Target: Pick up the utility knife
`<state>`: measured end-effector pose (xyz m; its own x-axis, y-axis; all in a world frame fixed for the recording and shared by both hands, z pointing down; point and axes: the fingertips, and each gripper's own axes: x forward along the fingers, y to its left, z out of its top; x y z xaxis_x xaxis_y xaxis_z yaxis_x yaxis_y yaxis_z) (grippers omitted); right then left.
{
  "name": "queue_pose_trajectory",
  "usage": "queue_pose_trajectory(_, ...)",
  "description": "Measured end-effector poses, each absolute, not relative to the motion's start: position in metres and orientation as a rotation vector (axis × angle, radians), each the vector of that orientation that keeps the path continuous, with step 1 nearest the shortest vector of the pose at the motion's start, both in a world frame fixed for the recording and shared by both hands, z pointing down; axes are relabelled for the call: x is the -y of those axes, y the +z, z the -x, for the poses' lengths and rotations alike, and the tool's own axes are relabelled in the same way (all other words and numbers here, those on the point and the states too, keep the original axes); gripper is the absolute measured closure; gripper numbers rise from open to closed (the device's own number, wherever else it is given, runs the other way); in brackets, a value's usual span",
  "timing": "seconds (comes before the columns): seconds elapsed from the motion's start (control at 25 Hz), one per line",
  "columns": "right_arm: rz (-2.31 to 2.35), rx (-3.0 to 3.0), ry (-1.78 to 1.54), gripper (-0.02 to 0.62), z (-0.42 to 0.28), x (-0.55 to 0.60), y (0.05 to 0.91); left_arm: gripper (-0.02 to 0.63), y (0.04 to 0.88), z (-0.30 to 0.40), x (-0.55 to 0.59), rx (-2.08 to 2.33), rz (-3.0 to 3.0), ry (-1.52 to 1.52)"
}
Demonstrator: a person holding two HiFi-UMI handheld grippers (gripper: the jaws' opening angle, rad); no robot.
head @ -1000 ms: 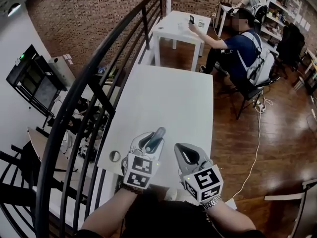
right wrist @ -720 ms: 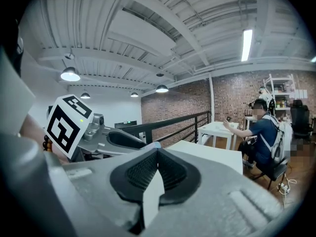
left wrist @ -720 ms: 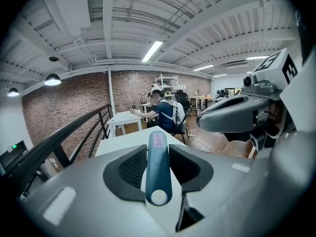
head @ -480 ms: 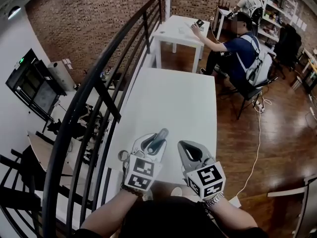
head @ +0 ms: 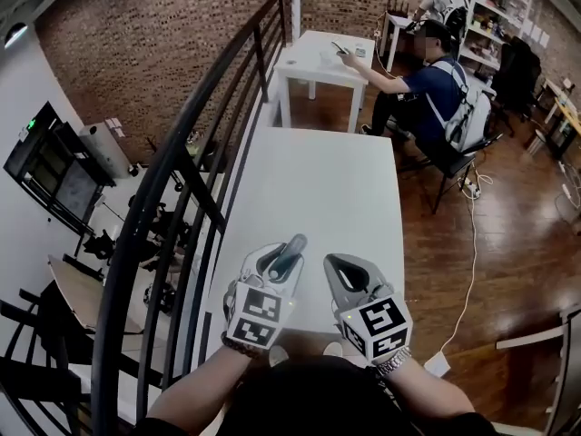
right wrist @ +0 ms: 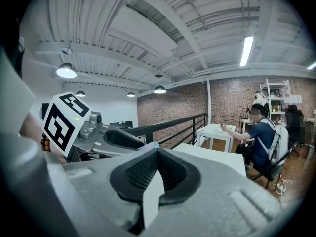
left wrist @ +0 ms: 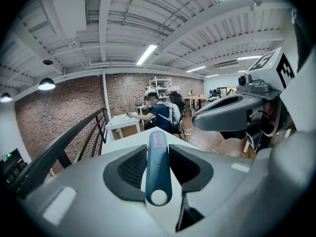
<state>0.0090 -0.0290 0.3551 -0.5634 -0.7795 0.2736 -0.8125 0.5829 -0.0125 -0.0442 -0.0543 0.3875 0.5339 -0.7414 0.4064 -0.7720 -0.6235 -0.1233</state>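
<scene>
Head view, read from near to far. At 6 o'clock, the left gripper (head: 269, 263) has its jaws clamped on the utility knife (left wrist: 158, 169). The pads press on both flanks of the blue handle, and the knife's free end juts past the jaw tips toward 1 o'clock, clear of the white table (head: 318, 189). At the left gripper's 3 o'clock, the right gripper (head: 345, 278) has its jaws pressed together on nothing. The table runs on toward 12 o'clock. A black railing (head: 182, 180) flanks it from 9 to 11 o'clock, and a seated person (head: 436, 89) works at a far table (head: 318, 57) near 1 o'clock.

Risk, as judged: the overhanging handle may pivot or slide out if the grip eases or the gripper tilts. A dropped knife could strike the table or fall past the railing.
</scene>
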Motion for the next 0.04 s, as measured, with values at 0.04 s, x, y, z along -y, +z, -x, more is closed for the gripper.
queue_pose_trajectory(0.04, -1.324, 2.573, 0.198, 0.603, -0.0078, 0.029, 0.3536, 0.446, 0.3871, 0.0456, 0.0538, 1.324, -2.69, 0.66)
